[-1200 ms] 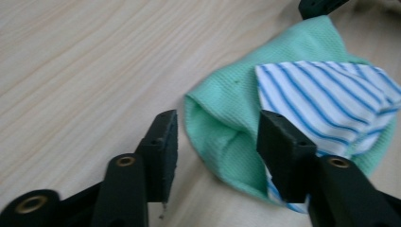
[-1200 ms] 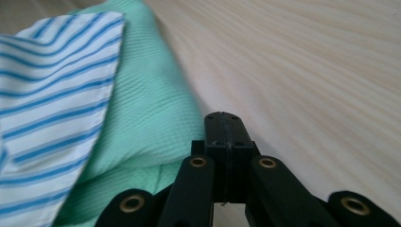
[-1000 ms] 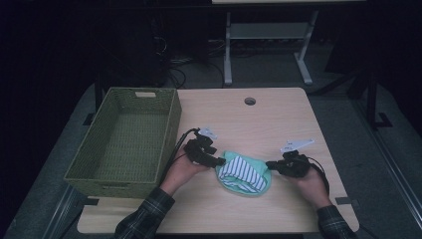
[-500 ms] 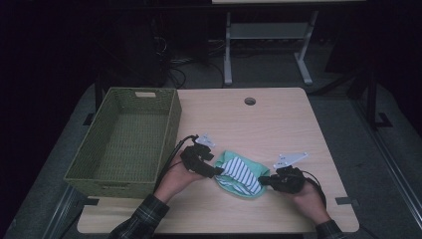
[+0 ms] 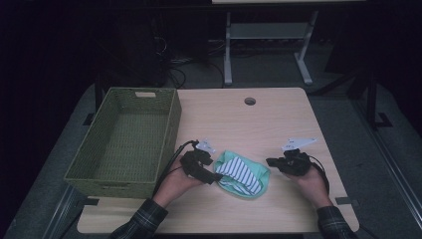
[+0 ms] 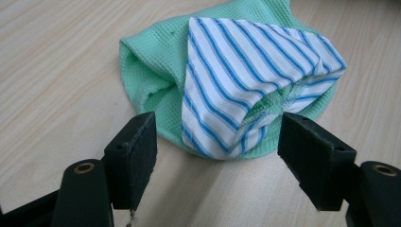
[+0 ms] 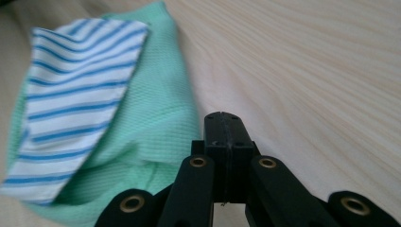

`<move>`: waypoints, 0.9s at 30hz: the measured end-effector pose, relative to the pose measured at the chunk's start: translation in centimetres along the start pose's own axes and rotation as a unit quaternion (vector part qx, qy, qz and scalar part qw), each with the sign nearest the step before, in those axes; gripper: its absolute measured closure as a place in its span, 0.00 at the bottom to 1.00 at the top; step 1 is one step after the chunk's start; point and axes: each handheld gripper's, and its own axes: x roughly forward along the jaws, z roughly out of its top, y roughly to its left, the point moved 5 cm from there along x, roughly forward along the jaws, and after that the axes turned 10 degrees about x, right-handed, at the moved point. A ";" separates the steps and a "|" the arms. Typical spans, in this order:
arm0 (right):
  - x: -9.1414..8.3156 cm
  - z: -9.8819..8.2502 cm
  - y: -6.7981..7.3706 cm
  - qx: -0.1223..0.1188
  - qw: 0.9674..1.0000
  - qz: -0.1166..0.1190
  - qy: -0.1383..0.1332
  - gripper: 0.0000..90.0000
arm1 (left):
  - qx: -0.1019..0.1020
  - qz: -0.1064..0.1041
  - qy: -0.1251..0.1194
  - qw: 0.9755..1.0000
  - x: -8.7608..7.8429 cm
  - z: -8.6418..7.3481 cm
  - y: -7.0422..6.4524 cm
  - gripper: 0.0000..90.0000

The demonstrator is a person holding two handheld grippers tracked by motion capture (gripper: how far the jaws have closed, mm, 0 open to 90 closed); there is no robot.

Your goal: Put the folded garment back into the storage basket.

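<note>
So the cloths (image 5: 241, 174) lie bunched on the table (image 5: 259, 124), basket (image 5: 124, 139) empty (unpacked, I judge); left tool (image 6: 215, 142) has just been opening, nothing gripped, right tool (image 7: 223, 124) closed, empty.

Striped blue-and-white cloth (image 6: 246, 75): covers the middle of the green waffle-weave cloth (image 6: 151, 71) beneath. Right gripper view: both cloths blurred. Woven green basket (image 5: 124, 144): near wall hides its inside floor edge.

Left gripper (image 5: 211, 175) low on the table at the person's left hand (image 5: 175, 183), jaws just been opening and now spread wide with nothing pinched; right gripper (image 5: 272, 162) held level in the right hand (image 5: 311, 180), jaws pressed fully together, empty.
</note>
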 end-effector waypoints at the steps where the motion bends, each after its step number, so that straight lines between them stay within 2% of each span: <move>1: 0.3 0.0 -0.3 0.002 1.000 -0.001 0.006 1.00 | -0.004 0.000 -0.003 1.000 0.1 0.0 -0.1 0.32; 3: 0.8 -0.3 -0.3 0.009 1.000 0.003 0.018 1.00 | -0.001 -0.002 0.001 1.000 0.1 0.0 -0.1 0.31; 4: 1.1 -0.5 -0.2 0.001 1.000 0.007 0.023 1.00 | -0.001 -0.002 0.001 1.000 0.1 0.0 -0.2 0.31; 7: 1.3 -0.9 0.6 0.000 0.999 0.016 0.034 1.00 | 0.004 -0.001 0.001 1.000 -0.1 0.0 -0.3 0.30; 12: 1.5 -1.4 2.4 -0.011 0.998 0.036 0.043 1.00 | 0.007 0.000 0.000 1.000 -0.3 -0.1 -0.6 0.30; 16: 1.7 -1.8 3.9 -0.030 0.997 0.053 0.048 1.00 | 0.007 0.000 0.000 1.000 -0.6 -0.1 -0.9 0.30; 19: 2.0 -1.9 5.0 -0.038 0.996 0.061 0.054 1.00 | 0.015 0.000 0.005 1.000 -0.6 -0.3 -1.0 0.30; 21: 2.1 -1.9 5.6 -0.042 0.995 0.067 0.055 1.00 | 0.012 0.001 0.003 1.000 -0.4 -0.5 -1.2 0.30; 25: 2.3 -2.1 7.1 -0.060 0.993 0.084 0.057 1.00 | 0.017 -0.002 0.010 1.000 -0.3 -0.9 -1.7 0.28; 27: 2.3 -2.1 7.4 -0.062 0.993 0.084 0.058 1.00 | 0.025 -0.001 0.018 1.000 -0.2 -1.2 -1.9 0.27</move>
